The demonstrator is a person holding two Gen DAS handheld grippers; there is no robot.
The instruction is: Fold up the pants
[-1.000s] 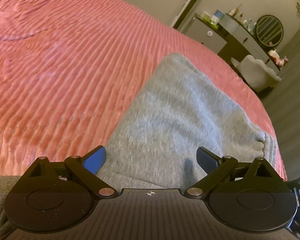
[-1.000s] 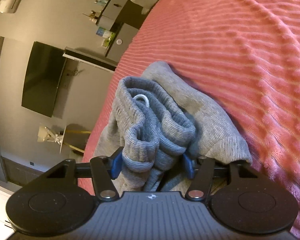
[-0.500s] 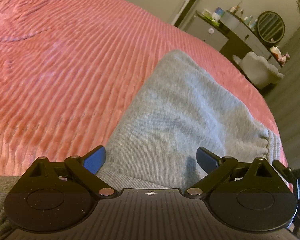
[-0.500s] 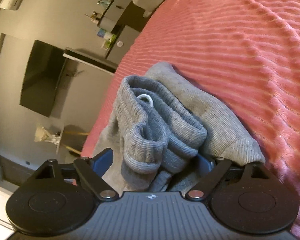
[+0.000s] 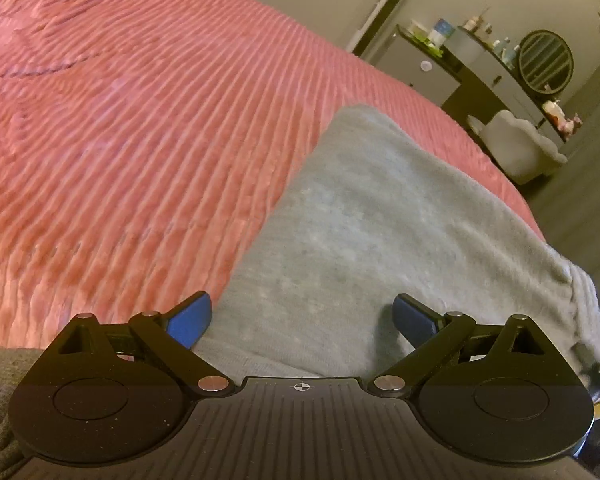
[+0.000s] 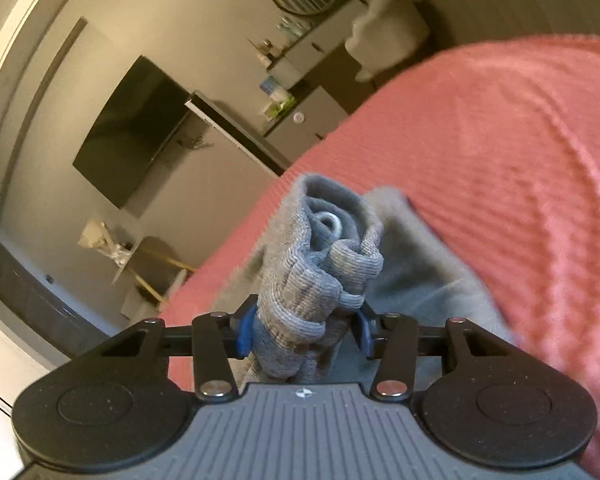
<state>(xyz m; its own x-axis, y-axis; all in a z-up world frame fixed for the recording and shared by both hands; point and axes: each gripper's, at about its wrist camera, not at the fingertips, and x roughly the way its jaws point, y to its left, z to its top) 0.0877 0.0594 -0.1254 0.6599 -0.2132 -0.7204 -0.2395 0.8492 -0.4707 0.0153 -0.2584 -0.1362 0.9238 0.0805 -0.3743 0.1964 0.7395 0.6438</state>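
Right wrist view shows the right tongs clamped on a thick bunch of the ribbed waistband of the grey pants, the blue pads pressing the cloth from both sides, with a pale drawstring eyelet visible in the mouth of the roll. The rest of the garment trails down onto the pink ribbed bed cover, near its edge on the room side. In the left wrist view the left tongs stand wide apart over a flat grey panel of the pants, holding nothing; whether the pads touch the cloth I cannot tell.

Risks, as I judge them: the right grip holds several bunched layers rather than one clean edge, so a pull could let an inner layer slide out and the fold would come out lopsided or twisted. The cover's plush ribs may drag on the knit and wrinkle the underside. With the left side pinning nothing, the flat panel could shift as one mass when the waistband is carried over. The pants lie close to the bed's edge, so a strong tug toward the room might slip part of them off.

No brand, label or legible writing appears on the pants or the tongs; items on the far dresser are too small and blurred to read
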